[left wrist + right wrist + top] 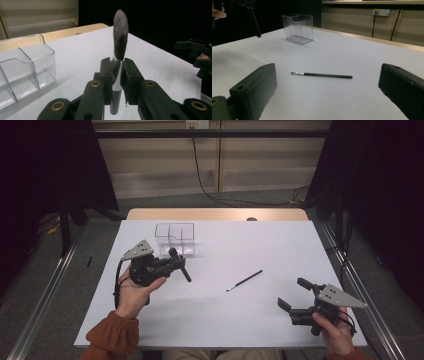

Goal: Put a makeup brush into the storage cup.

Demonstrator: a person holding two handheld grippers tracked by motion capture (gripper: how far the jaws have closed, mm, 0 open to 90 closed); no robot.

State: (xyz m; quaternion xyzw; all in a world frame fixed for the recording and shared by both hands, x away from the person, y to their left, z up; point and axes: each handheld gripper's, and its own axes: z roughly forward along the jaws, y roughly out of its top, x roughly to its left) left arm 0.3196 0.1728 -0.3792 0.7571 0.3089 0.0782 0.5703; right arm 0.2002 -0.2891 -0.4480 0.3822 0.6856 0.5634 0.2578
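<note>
Currently: left gripper (117, 66), jaws clamped on fluffy brush (120, 37), held above table (280, 245) near far-left corner, beside clear organizer (174, 239). Right gripper (295, 296), jaws wide, empty, near front-right corner. Thin brush (322, 75) lay mid-table. Step judged: stowing fluffy brush; next calls for tipping it into compartment. No legible labels.

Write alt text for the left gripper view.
The left tongs clamp a makeup brush by its handle, its fluffy grey bristles pointing up. A clear plastic organizer stands at left on the white table.
</note>
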